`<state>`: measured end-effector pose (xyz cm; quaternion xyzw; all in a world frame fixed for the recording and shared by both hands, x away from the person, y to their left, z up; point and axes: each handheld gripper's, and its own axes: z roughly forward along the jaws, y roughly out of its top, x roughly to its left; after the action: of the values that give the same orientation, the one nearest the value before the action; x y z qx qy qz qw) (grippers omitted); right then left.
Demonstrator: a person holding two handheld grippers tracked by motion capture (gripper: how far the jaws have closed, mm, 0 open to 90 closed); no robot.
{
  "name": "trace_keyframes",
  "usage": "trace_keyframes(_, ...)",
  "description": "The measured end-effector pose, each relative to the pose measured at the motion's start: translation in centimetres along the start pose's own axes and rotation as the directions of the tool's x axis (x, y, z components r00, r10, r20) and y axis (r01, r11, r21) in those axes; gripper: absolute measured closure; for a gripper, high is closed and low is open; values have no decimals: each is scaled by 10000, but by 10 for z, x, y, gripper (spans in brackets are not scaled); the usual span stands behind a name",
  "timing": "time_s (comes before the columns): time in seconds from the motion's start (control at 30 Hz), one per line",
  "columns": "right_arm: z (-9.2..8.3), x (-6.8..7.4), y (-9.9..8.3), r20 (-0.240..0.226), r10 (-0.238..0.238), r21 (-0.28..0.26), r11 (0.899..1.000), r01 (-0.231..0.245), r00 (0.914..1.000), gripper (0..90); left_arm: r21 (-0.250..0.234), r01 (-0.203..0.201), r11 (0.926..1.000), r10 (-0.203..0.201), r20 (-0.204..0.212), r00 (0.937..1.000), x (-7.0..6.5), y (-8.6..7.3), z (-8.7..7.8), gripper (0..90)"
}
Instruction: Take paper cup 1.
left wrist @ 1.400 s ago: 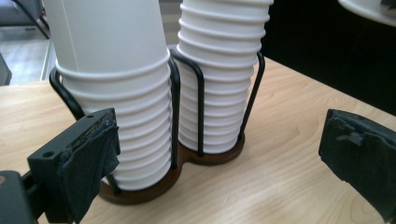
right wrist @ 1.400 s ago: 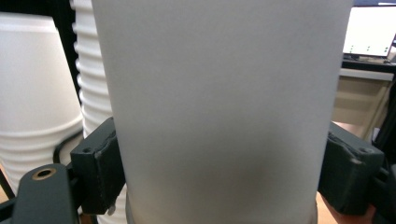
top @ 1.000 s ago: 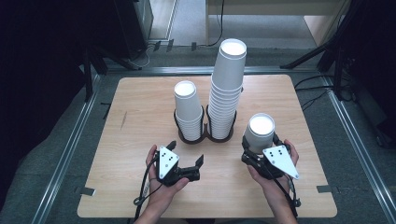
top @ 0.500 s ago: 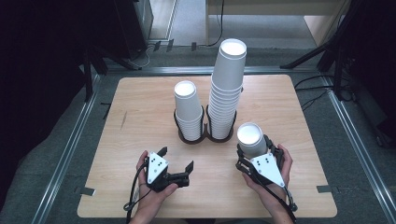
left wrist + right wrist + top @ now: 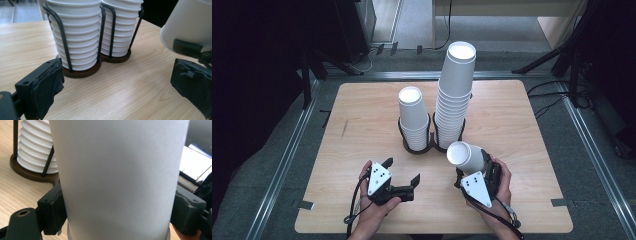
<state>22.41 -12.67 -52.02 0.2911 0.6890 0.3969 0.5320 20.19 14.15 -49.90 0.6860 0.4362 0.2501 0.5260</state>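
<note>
The right claw [image 5: 471, 167] is gripping 1 white paper cup [image 5: 465, 156], its 2 black pads pressing on opposite sides of the cup's wall, as the right gripper view shows [image 5: 117, 177]. In the high view the cup is sitting over the front right part of the desk [image 5: 532, 125], just in front of the dark wire holder [image 5: 416, 146] and apart from the stacks in it. The cup is lying tilted rather than standing upright: its long axis is leaning away from the right hand [image 5: 499, 185], and its flat closed white end is pointing up and toward the holder, to the left in the high view. The cup's other end is sitting down by the claw and I cannot make it out. In the left gripper view the same cup [image 5: 190, 22] is hanging at the upper right, above the wood.

The left claw [image 5: 399, 170] is standing open with nothing between its pads, held low over the desk's front left part by the left hand [image 5: 374, 210] and pointing toward the holder.

The holder is carrying 2 stacks of upside-down white cups: a short stack [image 5: 413, 112] on the left and a tall stack [image 5: 455, 85] on the right, both standing upright with their long axes vertical.
</note>
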Motion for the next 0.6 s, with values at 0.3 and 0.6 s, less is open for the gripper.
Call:
trace_keyframes(0.3,0,13,-1,58,-1107,-116,9938,1108,9938,154,27,-7,10000,5,614,9981,-6,2,-1,0)
trace_keyframes(0.6,-4,36,-1,113,-2937,-479,9546,2939,9558,154,191,-89,9998,61,1429,9897,-12,4,-1,0)
